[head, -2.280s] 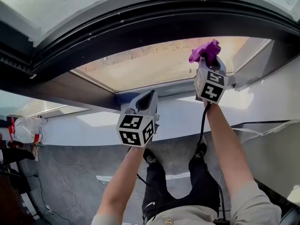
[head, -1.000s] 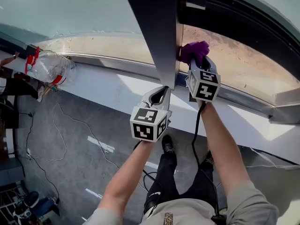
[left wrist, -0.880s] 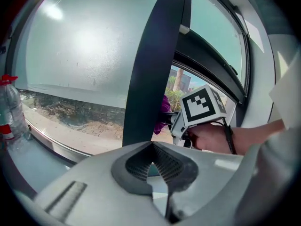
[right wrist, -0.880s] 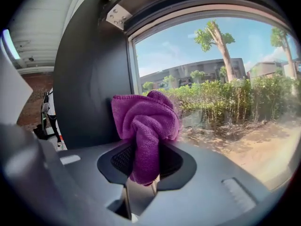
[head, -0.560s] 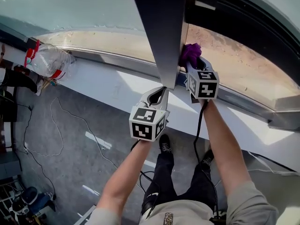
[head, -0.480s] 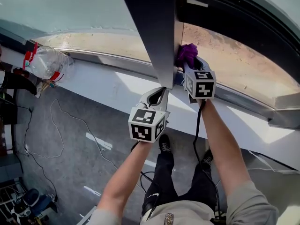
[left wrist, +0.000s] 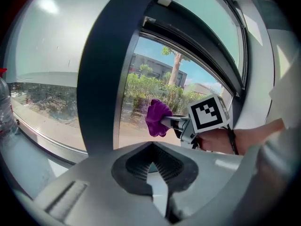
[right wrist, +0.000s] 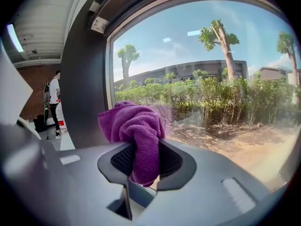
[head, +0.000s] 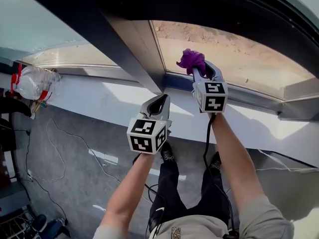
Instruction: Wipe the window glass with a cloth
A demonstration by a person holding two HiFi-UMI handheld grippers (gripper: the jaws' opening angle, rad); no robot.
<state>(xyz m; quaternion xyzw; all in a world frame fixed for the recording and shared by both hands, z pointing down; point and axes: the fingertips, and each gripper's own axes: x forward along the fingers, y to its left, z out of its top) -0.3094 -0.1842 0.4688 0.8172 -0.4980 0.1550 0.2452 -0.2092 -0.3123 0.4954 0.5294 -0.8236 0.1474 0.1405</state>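
Head view looks steeply down over two forearms reaching toward a curved window. The right claw (head: pixel 197 69) is clamped on a bunched purple cloth (head: pixel 191 60), which sticks out past its tips over the lower part of the window glass (head: pixel 234 49), just right of the dark upright frame post (head: pixel 127 51). Below the pane runs a white sill (head: pixel 99 99), and a clear plastic bottle (head: pixel 31 81) with a red cap lies on it far to the left. The left claw (head: pixel 160 99) hangs lower and to the left of the right one, over the sill and well short of the glass. A black cable (head: pixel 206 146) drops from the right gripper along the forearm toward the grey floor (head: pixel 70 153).

Right gripper view shows the cloth (right wrist: pixel 135 128) pinched between the ribbed pads of the claw (right wrist: pixel 141 163), with its folded bulk bulging above the jaws. A faint purple reflection sits beside it in the glass (right wrist: pixel 221 79), so the cloth is close against the pane; actual contact cannot be judged. The frame post (right wrist: pixel 87 84) stands at its left, and a person (right wrist: pixel 54 98) stands far off in the room behind.

Left gripper view shows that claw (left wrist: pixel 153 166) drawn narrow, tips together, with nothing between them. Beyond it the right claw (left wrist: pixel 170 122) holds the cloth (left wrist: pixel 157 118) up before the glass (left wrist: pixel 141 93), right of the post (left wrist: pixel 101 79).
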